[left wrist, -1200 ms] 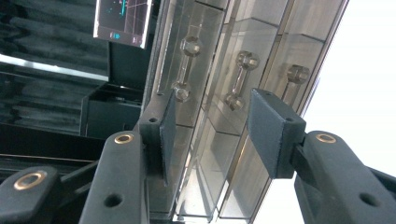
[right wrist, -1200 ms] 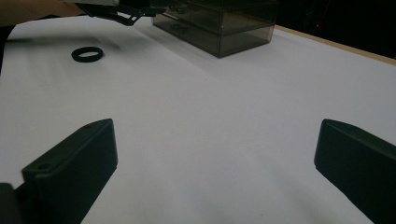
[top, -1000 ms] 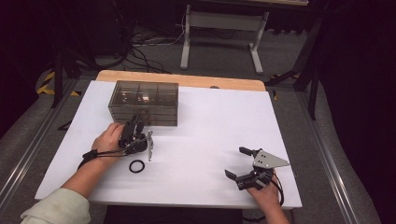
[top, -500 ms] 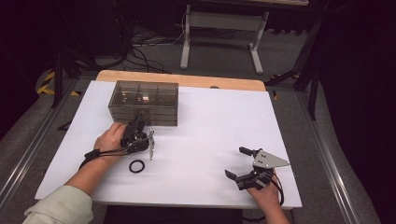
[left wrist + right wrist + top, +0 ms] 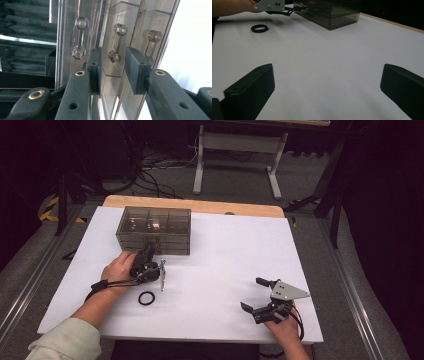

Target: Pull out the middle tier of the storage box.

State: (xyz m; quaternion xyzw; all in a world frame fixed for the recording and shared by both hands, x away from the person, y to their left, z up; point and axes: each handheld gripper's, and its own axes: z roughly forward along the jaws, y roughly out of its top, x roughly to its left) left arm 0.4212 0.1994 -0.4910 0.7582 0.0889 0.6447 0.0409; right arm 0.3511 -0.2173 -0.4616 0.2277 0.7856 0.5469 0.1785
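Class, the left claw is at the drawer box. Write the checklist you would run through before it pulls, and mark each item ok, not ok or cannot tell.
1. Left claw lined up on a handle: ok; the middle handle sits between its jaws, which have just been closing.
2. Pads pressing on that handle: not ok; gaps show on both sides.
3. Drawer box standing square on the table: ok.
4. Black ring clear of the drawer's path: cannot tell; it lies near, beside the hand.
5. Right claw out of the way: ok; open, far off on the table.
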